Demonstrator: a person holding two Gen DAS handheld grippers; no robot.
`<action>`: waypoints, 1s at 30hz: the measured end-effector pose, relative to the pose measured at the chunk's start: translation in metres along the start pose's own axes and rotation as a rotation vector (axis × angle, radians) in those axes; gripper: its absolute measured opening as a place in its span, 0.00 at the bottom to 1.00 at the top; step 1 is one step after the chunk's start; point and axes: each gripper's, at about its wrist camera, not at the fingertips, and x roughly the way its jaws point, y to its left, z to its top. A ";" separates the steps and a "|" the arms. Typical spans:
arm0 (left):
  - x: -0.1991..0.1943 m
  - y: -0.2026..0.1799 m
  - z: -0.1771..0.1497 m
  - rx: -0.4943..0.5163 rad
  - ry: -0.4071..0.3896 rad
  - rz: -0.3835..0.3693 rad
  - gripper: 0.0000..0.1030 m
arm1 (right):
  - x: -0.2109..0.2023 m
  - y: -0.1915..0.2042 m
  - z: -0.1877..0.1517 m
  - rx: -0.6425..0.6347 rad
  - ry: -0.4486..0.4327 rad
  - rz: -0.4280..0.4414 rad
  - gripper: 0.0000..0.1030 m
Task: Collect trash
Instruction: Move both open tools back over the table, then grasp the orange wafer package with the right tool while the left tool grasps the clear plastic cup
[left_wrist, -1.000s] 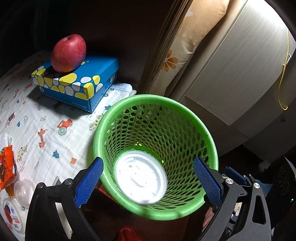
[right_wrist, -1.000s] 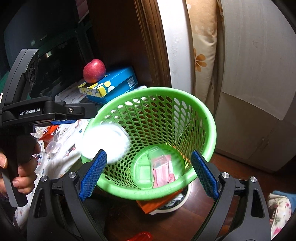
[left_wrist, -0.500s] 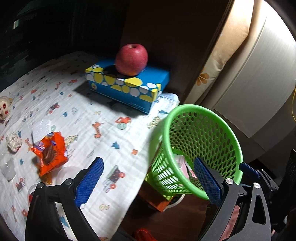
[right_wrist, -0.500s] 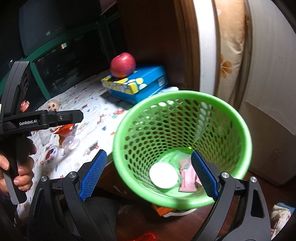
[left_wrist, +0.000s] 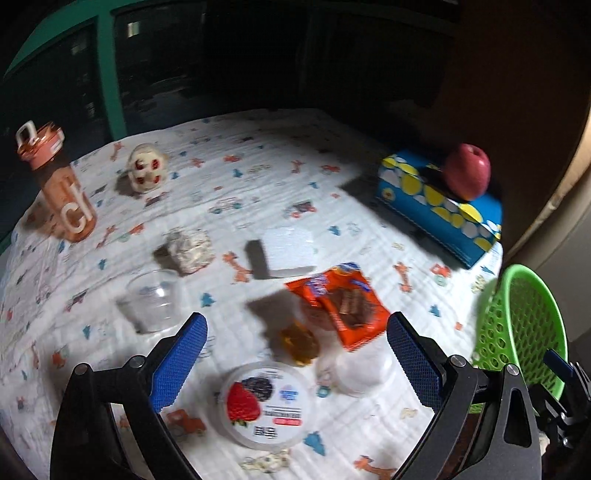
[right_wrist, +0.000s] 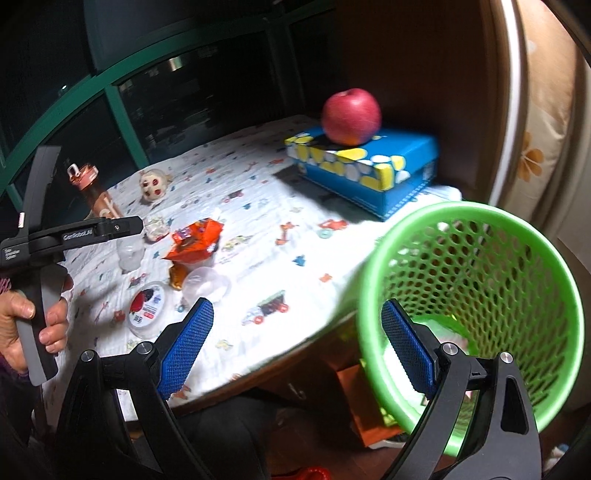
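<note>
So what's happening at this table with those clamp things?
A person is clearing trash off the table into the green basket beside it. Both hand-held grippers are open and empty: the left hand-held gripper hangs over the orange snack wrapper and a strawberry-printed lid, the right hand-held gripper near the basket. An apple sits on the tissue box.

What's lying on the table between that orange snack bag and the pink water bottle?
A white foam block and a crumpled wrapper, seen from the left wrist.
</note>
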 end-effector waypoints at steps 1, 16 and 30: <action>0.004 0.015 0.001 -0.036 0.009 0.025 0.92 | 0.004 0.005 0.002 -0.009 0.003 0.008 0.89; 0.071 0.122 0.012 -0.289 0.119 0.121 0.92 | 0.058 0.060 0.030 -0.099 0.063 0.085 0.89; 0.105 0.138 0.009 -0.326 0.161 -0.027 0.58 | 0.133 0.101 0.059 -0.158 0.157 0.165 0.89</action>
